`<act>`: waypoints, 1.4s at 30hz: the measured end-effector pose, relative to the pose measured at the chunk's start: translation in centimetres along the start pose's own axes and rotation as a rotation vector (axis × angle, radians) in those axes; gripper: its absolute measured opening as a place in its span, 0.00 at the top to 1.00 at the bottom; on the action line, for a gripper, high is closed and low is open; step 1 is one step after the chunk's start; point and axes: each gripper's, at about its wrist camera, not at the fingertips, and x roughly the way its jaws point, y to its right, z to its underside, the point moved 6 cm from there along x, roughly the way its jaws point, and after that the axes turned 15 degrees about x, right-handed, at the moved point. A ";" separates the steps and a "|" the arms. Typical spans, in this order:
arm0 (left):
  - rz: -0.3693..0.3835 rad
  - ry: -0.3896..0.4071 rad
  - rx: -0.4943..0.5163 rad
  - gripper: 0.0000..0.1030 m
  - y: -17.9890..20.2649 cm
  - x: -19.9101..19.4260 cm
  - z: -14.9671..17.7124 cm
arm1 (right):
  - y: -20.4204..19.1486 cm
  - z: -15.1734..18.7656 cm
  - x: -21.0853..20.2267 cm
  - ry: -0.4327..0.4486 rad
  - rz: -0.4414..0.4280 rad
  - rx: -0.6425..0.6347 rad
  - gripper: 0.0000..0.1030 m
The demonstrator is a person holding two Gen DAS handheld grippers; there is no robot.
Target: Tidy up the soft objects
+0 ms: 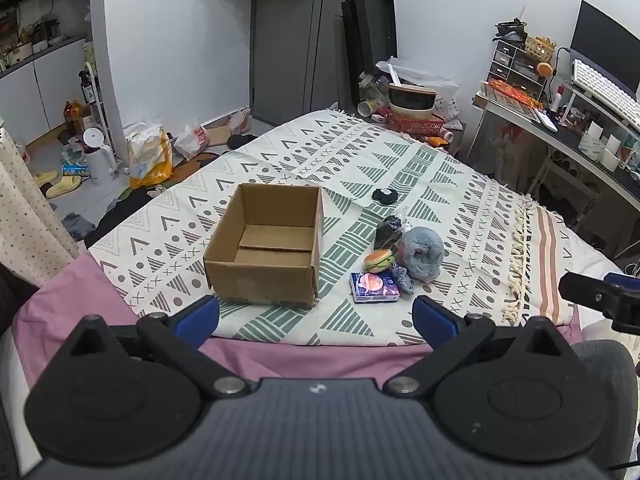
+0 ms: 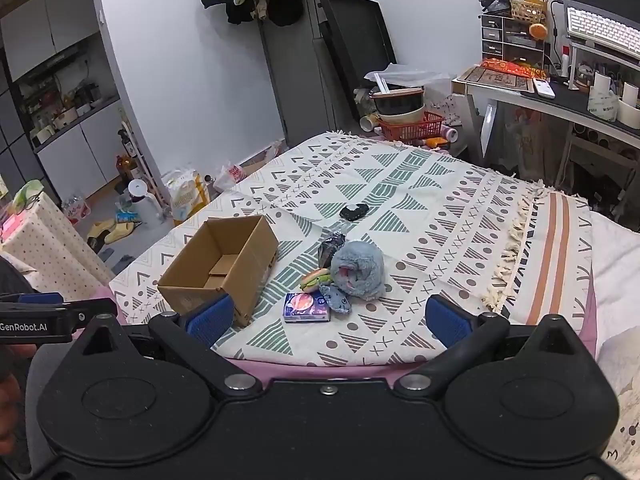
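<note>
An open cardboard box (image 1: 264,246) (image 2: 218,266) stands empty on the patterned bed cover. Right of it lies a cluster: a grey-blue plush toy (image 1: 424,254) (image 2: 358,270), a small burger toy (image 1: 378,261) (image 2: 316,279), a purple tissue pack (image 1: 374,286) (image 2: 306,306), a small blue knitted piece (image 1: 404,278) (image 2: 338,300), a black crinkly packet (image 1: 388,232) (image 2: 331,247) and, farther back, a black scrunchie (image 1: 385,194) (image 2: 354,211). My left gripper (image 1: 316,316) is open, hovering over the bed's near edge. My right gripper (image 2: 328,318) is open too, short of the tissue pack.
The patterned cover (image 1: 360,160) lies over a pink sheet (image 1: 300,354). A cluttered desk (image 2: 560,96) stands at the right, a red basket with bowls (image 2: 410,122) beyond the bed's far corner. Bags and slippers litter the floor at left (image 1: 148,156).
</note>
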 end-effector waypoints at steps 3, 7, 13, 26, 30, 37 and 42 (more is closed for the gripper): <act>-0.003 0.002 -0.002 0.01 0.0 0.0 0.1 | -0.1 0.0 0.0 -0.001 -0.001 0.001 0.00; -0.002 0.002 -0.001 0.01 0.1 0.0 -0.1 | -0.1 0.0 0.1 -0.003 0.002 -0.002 0.00; -0.002 0.004 0.000 0.01 0.4 -0.3 -0.2 | -0.1 0.0 0.1 -0.004 0.002 0.000 0.00; -0.005 0.009 -0.028 0.01 -1.1 -0.4 0.0 | 0.2 0.2 0.3 -0.008 0.002 0.010 0.00; 0.001 0.016 -0.031 0.01 -1.3 -0.4 0.1 | 0.2 0.3 0.3 -0.008 0.002 0.011 0.00; 0.002 0.021 -0.031 0.01 -1.2 -0.4 0.2 | 0.4 0.3 0.2 -0.006 -0.004 0.018 0.00; 0.003 0.021 -0.031 0.01 -1.1 -0.4 0.2 | 0.5 0.3 0.2 -0.005 -0.005 0.022 0.00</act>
